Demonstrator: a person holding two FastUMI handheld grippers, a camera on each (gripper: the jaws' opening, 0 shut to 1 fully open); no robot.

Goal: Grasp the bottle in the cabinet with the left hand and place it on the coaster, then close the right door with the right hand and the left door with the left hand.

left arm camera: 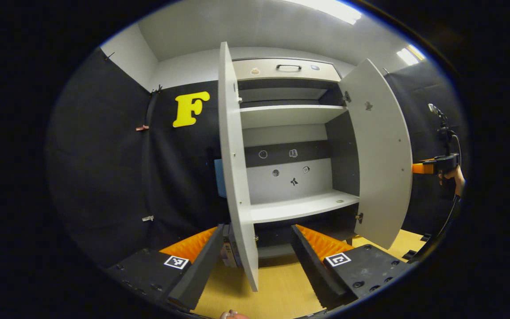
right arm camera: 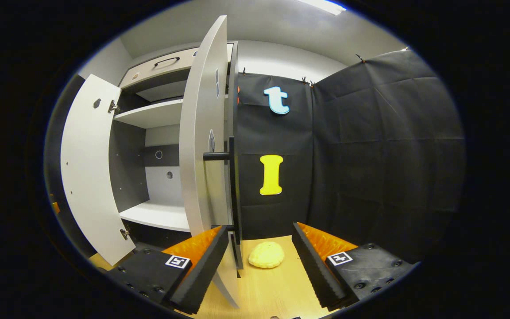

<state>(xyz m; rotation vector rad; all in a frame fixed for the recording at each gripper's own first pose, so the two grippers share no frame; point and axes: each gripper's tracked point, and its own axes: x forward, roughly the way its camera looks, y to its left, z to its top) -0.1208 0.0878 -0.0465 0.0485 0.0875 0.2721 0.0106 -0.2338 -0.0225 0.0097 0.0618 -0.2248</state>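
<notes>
Both claws are wide open and holding nothing. The left gripper (left arm camera: 258,227) has its fingers spread, with the bottom edge of the left door (left arm camera: 235,155) standing between them but not pinched. The right gripper (right arm camera: 259,227) is spread too, parked just beside the edge of the right door (right arm camera: 202,133).

Going big to small: the cabinet (left arm camera: 343,150) has both doors swung right out. The lower shelf (left arm camera: 299,206) and the one above it look bare from here. So my guess is the bottle part is already done, and closing the doors is what's left, right one first. That fits how the right claw is lined up near that door's bar handle (right arm camera: 216,156).

On the wooden table (left arm camera: 277,288), low behind the left door, there's a small object (left arm camera: 229,253) tucked by the left finger. It could be the bottle, but it's too hidden for me to call it. In the right gripper view there's also a yellowish lumpy thing (right arm camera: 266,254) on the table between the fingers. I can't tell if that's the coaster.
</notes>
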